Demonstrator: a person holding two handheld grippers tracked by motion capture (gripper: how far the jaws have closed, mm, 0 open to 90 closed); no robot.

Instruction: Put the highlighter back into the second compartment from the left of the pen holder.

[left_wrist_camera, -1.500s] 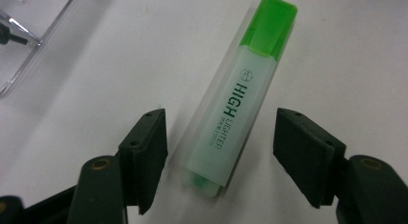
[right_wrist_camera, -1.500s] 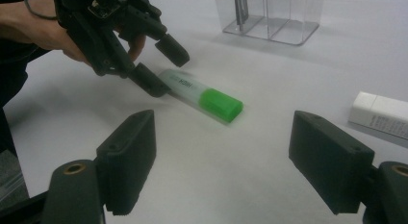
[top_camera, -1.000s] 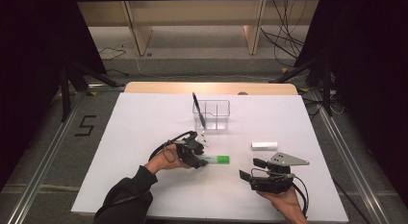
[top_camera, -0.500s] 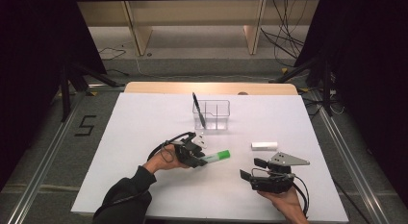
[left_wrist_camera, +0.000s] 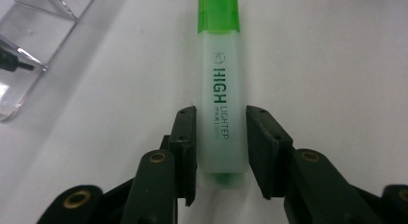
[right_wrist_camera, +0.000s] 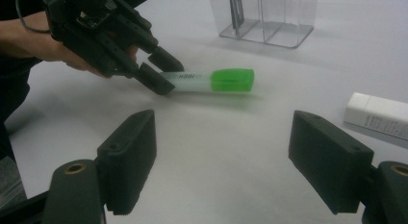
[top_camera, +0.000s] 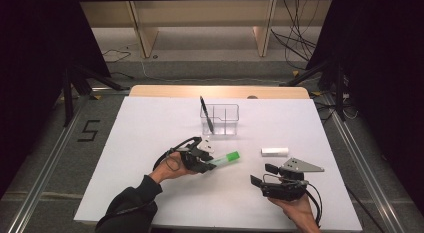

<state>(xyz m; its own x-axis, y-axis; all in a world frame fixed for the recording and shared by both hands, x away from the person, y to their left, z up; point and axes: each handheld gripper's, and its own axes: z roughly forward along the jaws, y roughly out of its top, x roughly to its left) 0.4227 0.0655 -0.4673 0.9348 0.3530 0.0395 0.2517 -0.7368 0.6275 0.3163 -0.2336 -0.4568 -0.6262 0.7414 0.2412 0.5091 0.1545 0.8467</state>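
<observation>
My left tongs (top_camera: 212, 162) clamp the green-capped, frosted plastic highlighter (top_camera: 226, 158) on the white table (top_camera: 150, 133).

High view: it lies ahead of my idle, wide-apart right tongs (top_camera: 265, 174). Left gripper view: the pads (left_wrist_camera: 185, 137) have just closed on the barrel's tail. Right gripper view: it looks light, stiff and slick, so I would grip mid-barrel.

Counter (top_camera: 150, 143) spans mid frame in high view. Clear organizer (top_camera: 220, 119) sits upper-centre on counter, pen (top_camera: 207, 114) standing in its left compartment. Highlighter (top_camera: 226, 158) lies just below the organizer, near centre, cap end pointing right, back end between jaws of left tool (top_camera: 207, 163), which sits immediately left of it. Eraser-like block (top_camera: 274, 151) lies right of highlighter, well apart. Right tool (top_camera: 261, 175) at lower right of frame, below the block, resting over counter's near edge area, apart from all items. Floor marking "5" (top_camera: 89, 130) on floor, left of counter.
</observation>
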